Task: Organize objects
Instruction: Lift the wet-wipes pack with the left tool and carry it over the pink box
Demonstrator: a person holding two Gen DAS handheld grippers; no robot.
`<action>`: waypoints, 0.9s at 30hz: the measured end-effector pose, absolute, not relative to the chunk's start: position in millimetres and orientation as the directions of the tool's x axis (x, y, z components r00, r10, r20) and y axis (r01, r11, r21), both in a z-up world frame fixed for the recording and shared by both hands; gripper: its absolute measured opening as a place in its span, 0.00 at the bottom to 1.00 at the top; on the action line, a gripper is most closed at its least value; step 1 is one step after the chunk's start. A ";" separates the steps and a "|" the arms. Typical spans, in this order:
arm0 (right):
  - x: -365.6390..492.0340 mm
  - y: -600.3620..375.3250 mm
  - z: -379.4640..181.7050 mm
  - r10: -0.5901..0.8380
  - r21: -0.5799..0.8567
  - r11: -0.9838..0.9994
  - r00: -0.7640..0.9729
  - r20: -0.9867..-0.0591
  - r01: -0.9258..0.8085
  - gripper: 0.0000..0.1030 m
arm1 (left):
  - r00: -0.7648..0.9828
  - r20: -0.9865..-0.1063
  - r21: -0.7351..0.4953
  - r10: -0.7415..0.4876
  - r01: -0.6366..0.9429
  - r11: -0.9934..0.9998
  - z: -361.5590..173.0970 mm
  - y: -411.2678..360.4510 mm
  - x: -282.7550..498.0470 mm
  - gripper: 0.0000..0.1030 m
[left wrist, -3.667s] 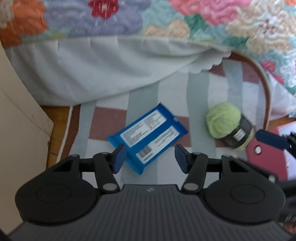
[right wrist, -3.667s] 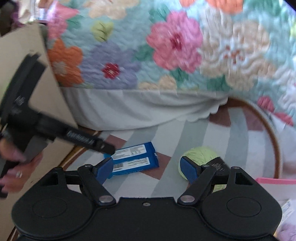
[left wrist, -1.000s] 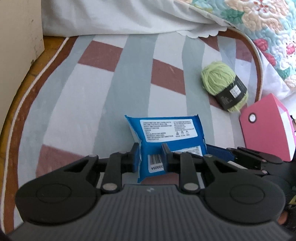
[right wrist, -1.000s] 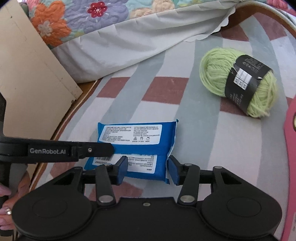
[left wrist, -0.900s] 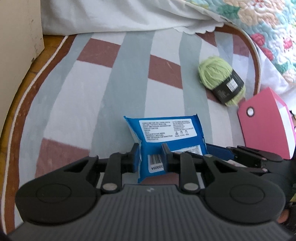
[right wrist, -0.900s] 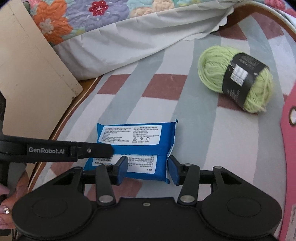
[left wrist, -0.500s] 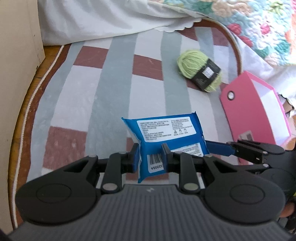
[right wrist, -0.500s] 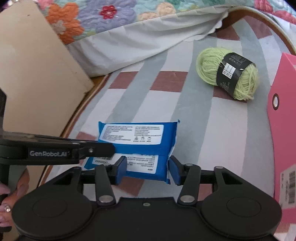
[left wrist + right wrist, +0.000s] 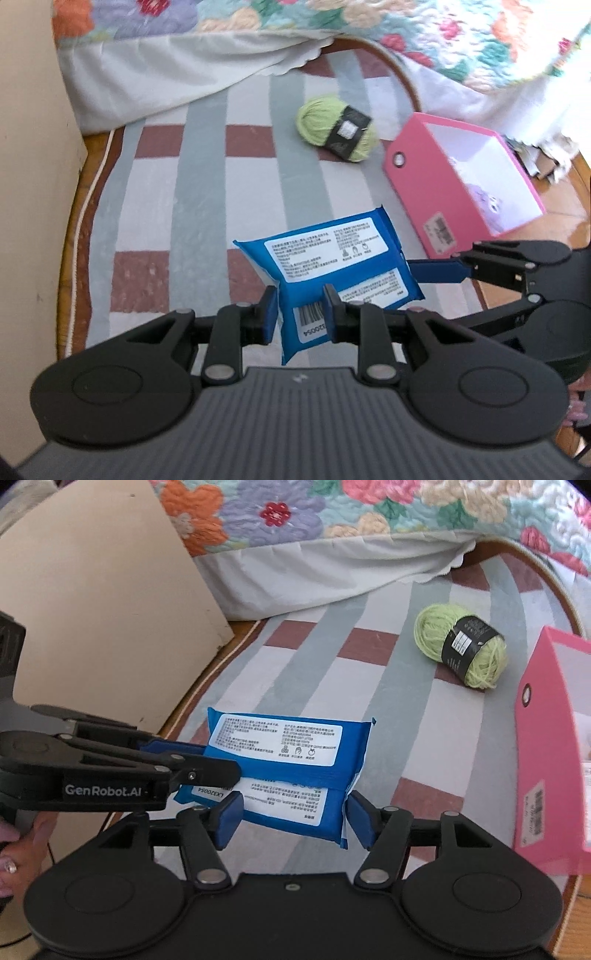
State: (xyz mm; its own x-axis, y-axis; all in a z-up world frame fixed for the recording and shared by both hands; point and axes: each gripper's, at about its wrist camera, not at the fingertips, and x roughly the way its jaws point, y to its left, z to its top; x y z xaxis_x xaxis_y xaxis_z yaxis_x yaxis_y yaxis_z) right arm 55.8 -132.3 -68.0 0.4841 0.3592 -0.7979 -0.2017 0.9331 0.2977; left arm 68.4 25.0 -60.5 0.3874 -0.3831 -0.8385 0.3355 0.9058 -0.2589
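Note:
A blue wipes pack (image 9: pixel 332 251) with white labels hangs above the striped rug (image 9: pixel 192 166). My left gripper (image 9: pixel 299 310) is shut on the pack's near barcode end. In the right wrist view the same pack (image 9: pixel 288 746) lies between the fingers of my right gripper (image 9: pixel 293 812). Its jaws are opening and the pads stand just off the pack's edges. The left gripper (image 9: pixel 214 758) clamps the pack's left end there. A green yarn ball (image 9: pixel 321 122) with a black band lies on the rug beyond. A pink box (image 9: pixel 417 184) stands open to the right.
A flowered quilt (image 9: pixel 443 33) and white bed skirt (image 9: pixel 314 579) hang along the rug's far edge. A beige board (image 9: pixel 92 590) stands at the left. Something purple lies inside the pink box (image 9: pixel 546 720). The yarn ball (image 9: pixel 432 631) sits close to that box.
Both grippers rose with the pack, so the rug looks farther below. The right gripper's jaws spread apart from the pack. The pink box's open inside came into the left view.

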 end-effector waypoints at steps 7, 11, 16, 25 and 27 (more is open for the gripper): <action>28.7 -144.7 -24.2 0.348 0.264 0.937 0.522 -0.779 -0.230 0.67 | 0.405 -0.817 -0.238 -0.410 0.412 0.880 -12.6 7.7 47.9 0.23; 15.6 -155.4 0.6 0.340 0.247 0.939 0.553 -0.761 -0.238 0.67 | 0.396 -0.810 -0.243 -0.433 0.445 0.862 8.0 -2.9 40.5 0.23; 5.7 -170.6 31.9 0.313 0.202 0.948 0.610 -0.728 -0.245 0.67 | 0.419 -0.786 -0.226 -0.454 0.489 0.843 36.2 -22.9 40.0 0.23; 2.3 -216.3 68.2 0.221 0.142 0.975 0.711 -0.668 -0.170 0.68 | 0.446 -0.740 -0.200 -0.504 0.569 0.798 76.8 -80.9 61.8 0.23; 2.0 -229.0 71.7 0.197 0.140 0.980 0.728 -0.657 -0.139 0.68 | 0.453 -0.726 -0.191 -0.517 0.590 0.785 80.2 -98.7 68.3 0.23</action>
State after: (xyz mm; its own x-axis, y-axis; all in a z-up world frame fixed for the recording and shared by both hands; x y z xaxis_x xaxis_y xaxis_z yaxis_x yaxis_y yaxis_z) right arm 2.0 -229.0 71.7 0.7281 0.1971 -0.6565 -0.1389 0.9803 0.1403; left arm 68.3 -98.7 80.2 0.4526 -0.5172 -0.7264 0.5898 0.7846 -0.1911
